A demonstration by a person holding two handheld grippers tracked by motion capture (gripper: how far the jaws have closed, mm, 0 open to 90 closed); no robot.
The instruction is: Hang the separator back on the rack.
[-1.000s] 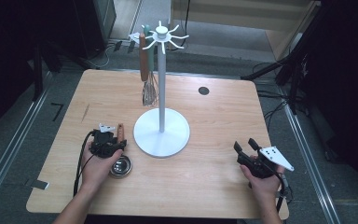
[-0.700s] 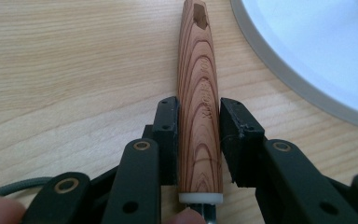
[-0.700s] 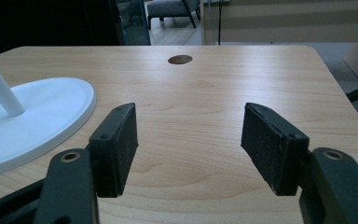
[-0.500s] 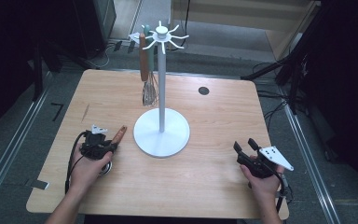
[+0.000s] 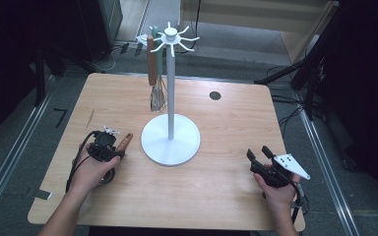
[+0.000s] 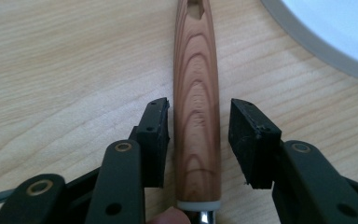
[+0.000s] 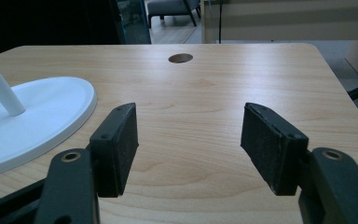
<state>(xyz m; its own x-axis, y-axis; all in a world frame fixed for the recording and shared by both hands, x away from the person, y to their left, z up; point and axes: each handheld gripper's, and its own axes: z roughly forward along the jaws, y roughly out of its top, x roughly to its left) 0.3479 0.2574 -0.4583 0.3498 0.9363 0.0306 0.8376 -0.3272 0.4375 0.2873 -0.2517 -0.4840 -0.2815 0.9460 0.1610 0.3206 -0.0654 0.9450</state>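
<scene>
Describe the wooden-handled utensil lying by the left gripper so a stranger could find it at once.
Start at the white hook stand in the middle of the table. Just left of its round base, the wooden handle lies flat between the left gripper's open fingers. Unlike the whisk hanging from the stand, it rests on the tabletop.

- The left gripper (image 5: 112, 145) sits low at the table's near-left, held in the person's left hand (image 5: 92, 169), forearm coming in from the bottom edge.
- Its jaws have just been opening and stand apart astride a wooden handle (image 6: 196, 107); a narrow gap shows at each pad, so they seem not to press it.
- The right gripper (image 5: 259, 153) is at the near-right, in the right hand (image 5: 277, 191).
- In the right gripper view its jaws (image 7: 193, 144) gape wide with nothing between them, pointing level across the tabletop.
</scene>
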